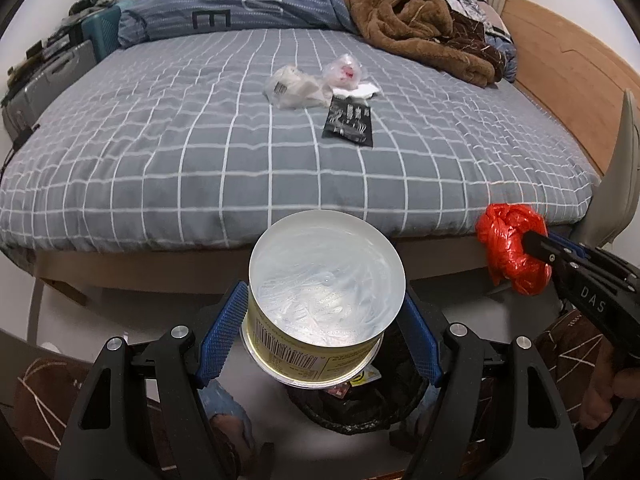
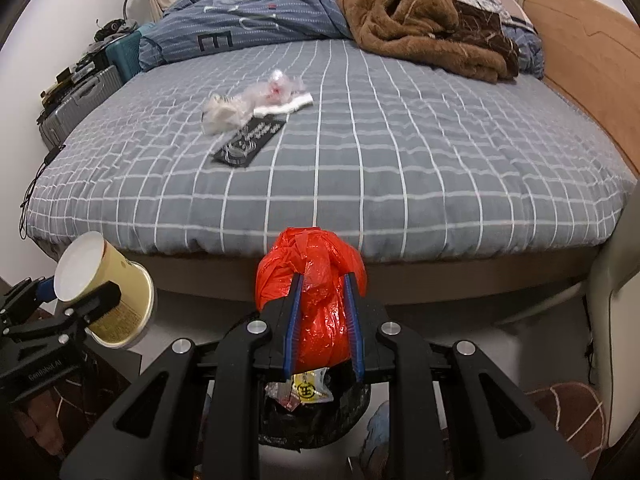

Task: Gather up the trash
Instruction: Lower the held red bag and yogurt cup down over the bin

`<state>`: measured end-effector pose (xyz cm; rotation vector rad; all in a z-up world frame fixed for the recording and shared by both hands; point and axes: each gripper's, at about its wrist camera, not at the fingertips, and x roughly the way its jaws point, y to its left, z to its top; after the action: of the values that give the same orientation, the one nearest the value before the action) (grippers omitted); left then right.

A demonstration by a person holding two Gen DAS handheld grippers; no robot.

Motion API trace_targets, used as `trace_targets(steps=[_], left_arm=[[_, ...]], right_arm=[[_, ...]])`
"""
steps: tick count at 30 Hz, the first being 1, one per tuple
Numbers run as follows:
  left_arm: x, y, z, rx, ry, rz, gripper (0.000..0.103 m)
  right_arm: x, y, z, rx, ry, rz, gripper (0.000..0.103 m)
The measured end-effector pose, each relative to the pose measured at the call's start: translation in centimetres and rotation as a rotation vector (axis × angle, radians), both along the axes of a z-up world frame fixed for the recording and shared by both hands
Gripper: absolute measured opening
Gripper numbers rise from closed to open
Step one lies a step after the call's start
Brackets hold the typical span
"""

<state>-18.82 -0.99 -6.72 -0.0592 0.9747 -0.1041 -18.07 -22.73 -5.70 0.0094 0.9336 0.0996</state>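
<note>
So the left gripper (image 1: 324, 332) is clamped on a pale yellow round paper tub with a barcode label (image 1: 320, 320), tipped over right above the black-lined trash bin (image 1: 356, 412) on the floor. To the right of the bin's middle, the right gripper (image 2: 322, 320) is squeezing a crumpled red plastic bag (image 2: 312, 280), also above the bin. Well beyond the bin, on the grey checked bed (image 1: 200, 160), sit clear plastic wrappers (image 1: 296, 88), a white tissue (image 1: 360, 91) and a flat black packet (image 1: 349, 124).
</note>
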Motion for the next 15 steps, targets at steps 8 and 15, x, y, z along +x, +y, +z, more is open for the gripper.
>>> trace_targets(steps=[8, 15], left_arm=[[-0.9, 0.5, -2.9, -0.003, 0.064, 0.017, 0.072], [-0.8, 0.8, -5.6, -0.003, 0.114, 0.038, 0.072]], right_arm=[[-1.0, 0.1, -2.5, 0.008, 0.059, 0.003, 0.02], [-1.0, 0.9, -4.9, 0.009, 0.115, 0.018, 0.02]])
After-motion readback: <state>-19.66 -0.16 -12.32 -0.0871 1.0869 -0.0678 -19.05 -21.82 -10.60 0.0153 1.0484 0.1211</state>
